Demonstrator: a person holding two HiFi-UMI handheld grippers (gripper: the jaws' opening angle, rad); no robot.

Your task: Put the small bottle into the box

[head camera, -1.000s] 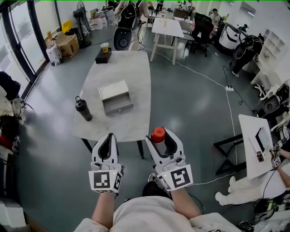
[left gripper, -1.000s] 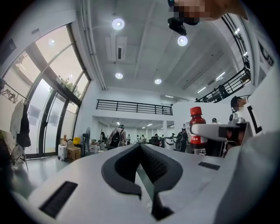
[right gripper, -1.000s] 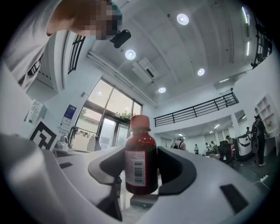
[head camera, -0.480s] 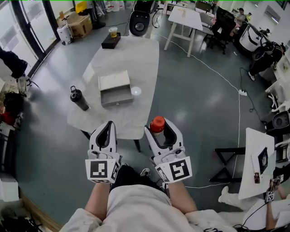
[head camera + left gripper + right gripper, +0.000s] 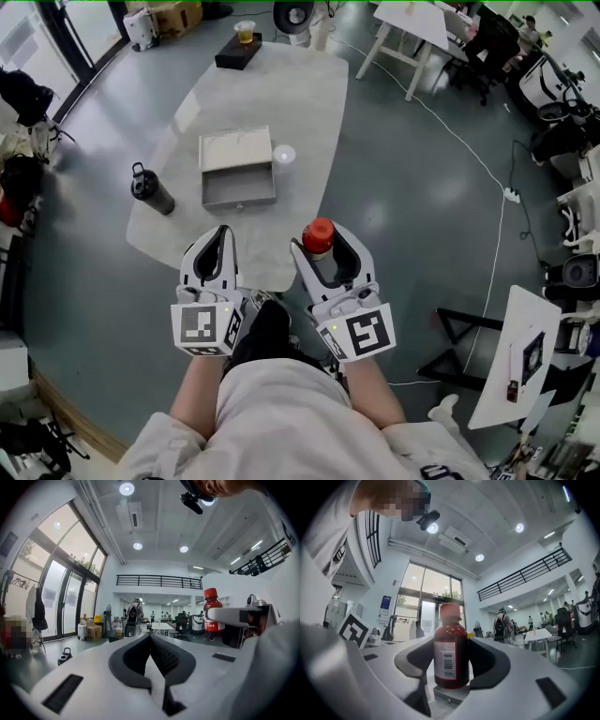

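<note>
A small dark-red bottle (image 5: 318, 235) with a red cap stands upright between the jaws of my right gripper (image 5: 324, 247), which is shut on it just off the table's near edge. In the right gripper view the bottle (image 5: 450, 651) shows a white barcode label, and the dark pads press its sides. The open grey box (image 5: 238, 170) lies on the pale table (image 5: 309, 103), ahead of both grippers. My left gripper (image 5: 219, 246) hovers over the near table edge, shut and empty. From the left gripper view, its tips (image 5: 151, 639) meet, and the bottle (image 5: 213, 616) is off to the right.
A black flask (image 5: 149, 189) stands at the table's left edge, left of the box. A small white round thing (image 5: 284, 155) lies just right of the box. A dark block with a cup (image 5: 240, 46) sits at the far end. Cables cross the floor on the right.
The table and box have come nearer in the head view as the person moved toward them. Both grippers keep their pose, and the bottle stays in the right one.
</note>
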